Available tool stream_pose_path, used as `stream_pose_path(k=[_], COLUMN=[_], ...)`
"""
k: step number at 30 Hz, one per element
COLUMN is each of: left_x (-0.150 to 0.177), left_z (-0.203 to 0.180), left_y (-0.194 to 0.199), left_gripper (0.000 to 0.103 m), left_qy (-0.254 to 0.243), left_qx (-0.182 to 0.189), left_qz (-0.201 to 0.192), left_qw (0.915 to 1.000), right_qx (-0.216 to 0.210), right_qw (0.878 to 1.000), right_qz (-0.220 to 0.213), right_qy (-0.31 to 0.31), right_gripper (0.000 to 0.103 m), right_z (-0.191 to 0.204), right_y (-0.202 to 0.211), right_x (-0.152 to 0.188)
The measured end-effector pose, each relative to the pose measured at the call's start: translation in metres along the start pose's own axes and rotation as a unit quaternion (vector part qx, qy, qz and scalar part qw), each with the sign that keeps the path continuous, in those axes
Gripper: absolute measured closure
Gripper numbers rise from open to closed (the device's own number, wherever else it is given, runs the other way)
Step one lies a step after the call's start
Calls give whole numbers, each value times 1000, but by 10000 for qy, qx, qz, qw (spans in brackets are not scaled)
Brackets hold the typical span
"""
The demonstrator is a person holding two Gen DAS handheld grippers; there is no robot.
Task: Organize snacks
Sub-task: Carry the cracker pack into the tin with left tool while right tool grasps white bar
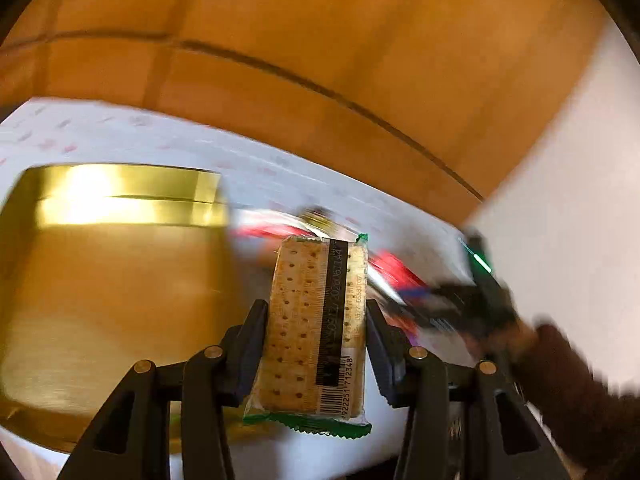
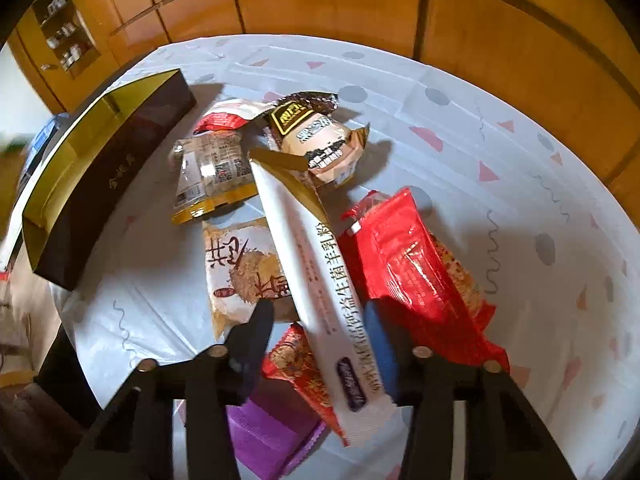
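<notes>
**Left claw has cracker pack, right claw over the long sachet**

Cracker pack [image 1: 316, 332], clear wrap with green crimped ends, sits upright between the left claw [image 1: 318, 320] fingers, both pads pressing its long edges: clenched on it, off the bench. Gold tin [image 1: 116, 264] just left of it, blurred.

Right claw [image 2: 320, 320] points down at the snack pile. Long white sachet [image 2: 320, 280] runs between its fingers; right pad touches the sachet's edge, left pad stands off it over the rice-cake pack [image 2: 240, 276]. No grip visible, so released.

Bench [image 2: 520, 184] is round, white cloth with pink triangles, grey dots and squiggles. Wooden cabinets [image 2: 320, 4] behind it. Open dark box with gold lining [image 2: 100, 184] at the left edge.

Count in the right wrist view: one white sachet, one rice-cake pack, two red packs, one purple pack [image 2: 268, 436], three more wrapped snacks at the far end, one box.
</notes>
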State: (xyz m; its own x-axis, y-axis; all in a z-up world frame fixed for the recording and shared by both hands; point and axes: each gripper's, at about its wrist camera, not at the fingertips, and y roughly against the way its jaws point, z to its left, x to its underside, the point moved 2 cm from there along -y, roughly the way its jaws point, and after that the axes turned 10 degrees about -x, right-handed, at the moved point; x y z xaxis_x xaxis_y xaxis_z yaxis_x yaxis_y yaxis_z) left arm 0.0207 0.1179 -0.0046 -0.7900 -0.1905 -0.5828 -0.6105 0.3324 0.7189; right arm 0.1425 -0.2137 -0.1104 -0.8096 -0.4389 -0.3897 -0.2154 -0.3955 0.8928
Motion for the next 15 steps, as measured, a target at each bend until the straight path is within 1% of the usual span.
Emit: stream_pose_path(k=[2, 5, 6, 7, 10, 12, 13, 15], left_x=[-16, -31, -35, -40, -54, -62, -63, -63], left_z=[29, 50, 54, 57, 61, 64, 64, 64], left_y=[-10, -27, -31, -37, -56, -76, -79, -85], left_gripper=[55, 55, 55, 55, 55, 54, 53, 53], left_qy=[583, 955, 1013, 1100, 1195, 1202, 1161, 1128], left_qx=[-293, -471, -516, -582, -763, -815, -841, -1040], left_qz=[95, 171, 203, 249, 273, 406, 423, 509], left_qw=[9978, 9942, 9933, 9919, 9895, 9886, 9888, 9868], right_qx=[-105, -158, -230, -250, -327, -383, -407, -446], right_qw=[9999, 9998, 9996, 9995, 9993, 9991, 9990, 9988], right_qz=[0, -13, -17, -11, -38, -72, -80, -64], right_qy=[-57, -106, -158, -171, -165, -163, -166, -164], right_gripper=[54, 53, 49, 48, 49, 49, 49, 49], right_z=[-2, -5, -6, -7, -7, -7, -8, -8], right_y=[-1, -3, -4, -5, -9, -11, -10, -10], right_x=[-1, -3, -4, -5, -7, -7, -6, -4])
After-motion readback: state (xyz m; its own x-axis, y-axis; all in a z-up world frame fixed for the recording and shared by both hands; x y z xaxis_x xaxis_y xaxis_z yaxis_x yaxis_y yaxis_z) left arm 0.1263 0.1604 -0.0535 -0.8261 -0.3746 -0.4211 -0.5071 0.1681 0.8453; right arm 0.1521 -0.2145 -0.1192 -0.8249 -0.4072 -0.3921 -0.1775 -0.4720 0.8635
